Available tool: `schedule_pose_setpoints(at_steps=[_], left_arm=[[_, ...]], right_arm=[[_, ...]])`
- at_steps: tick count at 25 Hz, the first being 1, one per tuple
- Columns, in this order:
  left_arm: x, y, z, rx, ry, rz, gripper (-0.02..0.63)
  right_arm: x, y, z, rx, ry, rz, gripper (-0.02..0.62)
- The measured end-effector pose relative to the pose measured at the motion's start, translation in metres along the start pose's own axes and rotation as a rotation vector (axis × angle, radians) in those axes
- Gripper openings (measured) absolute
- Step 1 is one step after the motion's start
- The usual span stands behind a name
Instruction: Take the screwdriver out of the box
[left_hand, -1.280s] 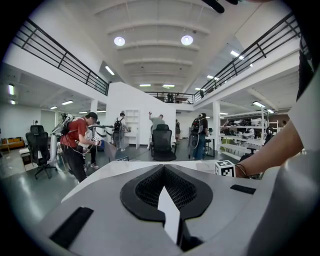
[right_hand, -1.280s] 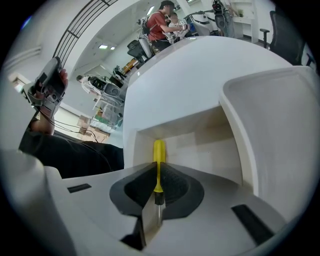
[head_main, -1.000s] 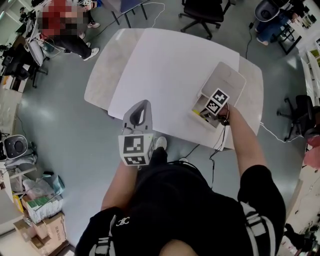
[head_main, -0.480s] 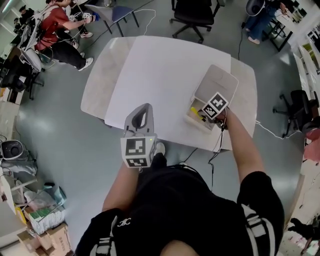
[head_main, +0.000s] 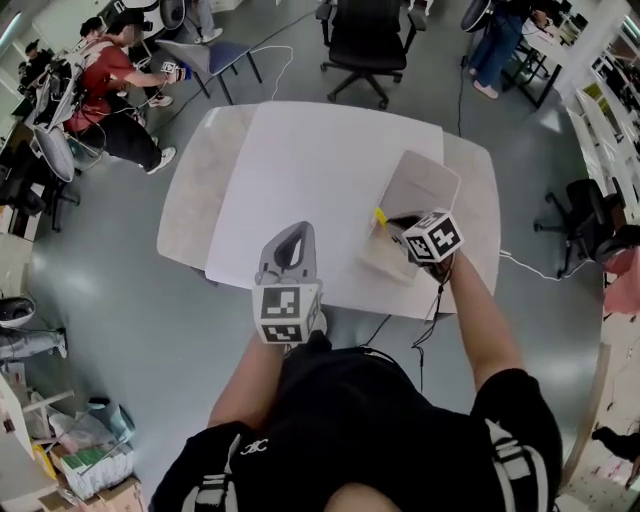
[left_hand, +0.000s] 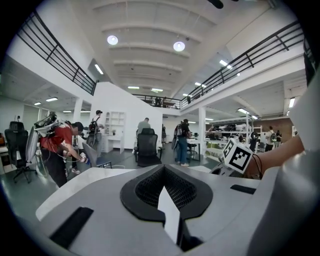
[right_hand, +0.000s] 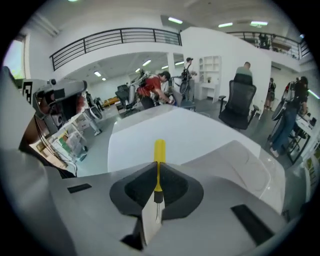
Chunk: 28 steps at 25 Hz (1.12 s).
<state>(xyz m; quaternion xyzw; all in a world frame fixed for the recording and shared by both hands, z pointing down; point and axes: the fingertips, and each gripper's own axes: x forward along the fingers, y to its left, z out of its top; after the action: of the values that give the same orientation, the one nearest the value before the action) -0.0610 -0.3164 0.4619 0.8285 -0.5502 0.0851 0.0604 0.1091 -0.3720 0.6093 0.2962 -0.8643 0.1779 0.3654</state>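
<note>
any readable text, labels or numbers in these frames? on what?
No words can be read with confidence.
Left marker cube: black-and-white square codes, no letters.
Right marker cube: the same.
White monogram on the person's black clothing: too small to read.
Cartons on the floor: print blurred.
Screwdriver: no print visible on its yellow handle.

grippers: two, the left gripper (head_main: 292, 232) and the right gripper (head_main: 395, 224);
jaws per gripper: two;
marker cubes: two, the left cube (head_main: 288, 313) and the right cube (head_main: 435, 238);
screwdriver (right_hand: 159, 150): one;
box (head_main: 425, 180): one;
table (head_main: 300, 160): one;
black office chair (head_main: 362, 40) at the table's far side: one
</note>
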Motion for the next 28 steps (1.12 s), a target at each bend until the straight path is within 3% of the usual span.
schedule_pose_setpoints(at_steps=[6,12,21,28], left_arm=[[0.021,-0.008,0.013,0.0,-0.03,-0.065,0.014],[0.045,-0.033,0.02,0.015,-0.026,-0.154,0.014],[0.071,-0.08,0.039,0.06,-0.055,-0.274,0.014],[0.079,-0.115,0.042,0.102,-0.067,-0.355,0.014]], right_arm=[[-0.064,-0.004,0.065,-0.008,-0.289,-0.221,0.023],[-0.133,-0.014,0.092,0.01,-0.502,-0.444,0.023],[-0.225,-0.032,0.065,0.144,-0.697,-0.783,0.024],[-0.248,-0.032,0.038,0.219,-0.764,-0.872,0.023]])
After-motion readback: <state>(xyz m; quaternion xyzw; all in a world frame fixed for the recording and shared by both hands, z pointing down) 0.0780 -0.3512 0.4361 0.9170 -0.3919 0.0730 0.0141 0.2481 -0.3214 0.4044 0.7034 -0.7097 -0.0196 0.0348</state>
